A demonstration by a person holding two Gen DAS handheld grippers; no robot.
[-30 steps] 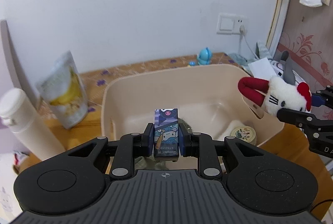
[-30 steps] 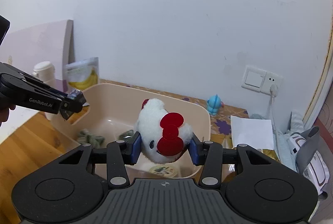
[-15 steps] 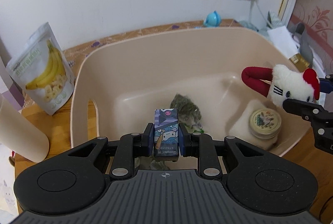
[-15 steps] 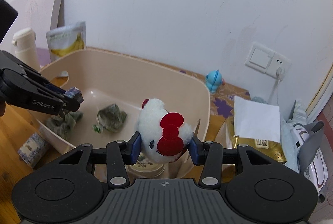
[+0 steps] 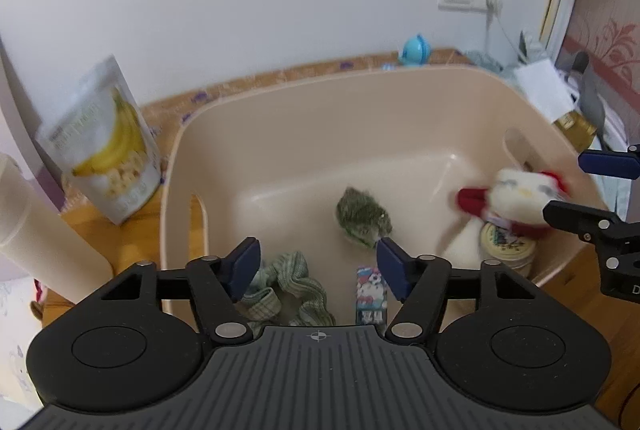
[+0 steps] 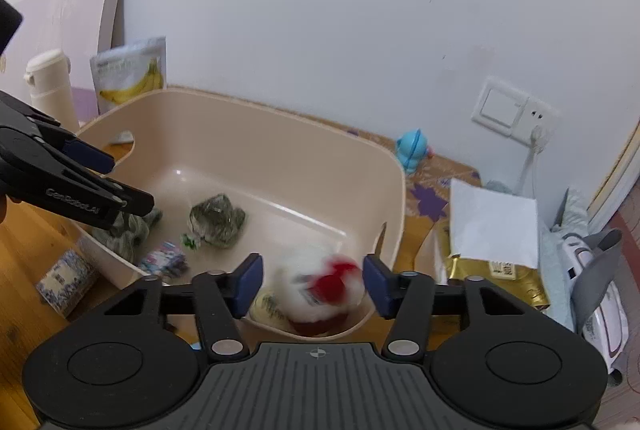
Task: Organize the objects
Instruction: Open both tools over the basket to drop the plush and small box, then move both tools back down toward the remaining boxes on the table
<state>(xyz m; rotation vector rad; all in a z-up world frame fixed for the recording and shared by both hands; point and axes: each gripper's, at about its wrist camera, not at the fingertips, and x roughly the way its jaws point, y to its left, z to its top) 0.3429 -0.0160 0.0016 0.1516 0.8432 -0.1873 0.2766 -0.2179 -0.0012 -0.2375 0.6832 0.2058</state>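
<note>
Left wrist view: left gripper (image 5: 318,264) fingers spread wide, empty; small carton (image 5: 371,295) lay flat in tub (image 5: 280,102), long axis pointing away. Right gripper (image 6: 312,284) likewise wide, plush (image 6: 322,288) blurred between, unheld.

Wall socket (image 6: 514,110); blue figurine (image 6: 412,149) (by wall).

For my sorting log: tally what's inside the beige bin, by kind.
In the beige bin:
White and red plush toy: 1
Cartoon-print small box: 1
Green scrunchie: 1
Dark green crumpled packet: 1
Round tin: 1
Total: 5
</note>
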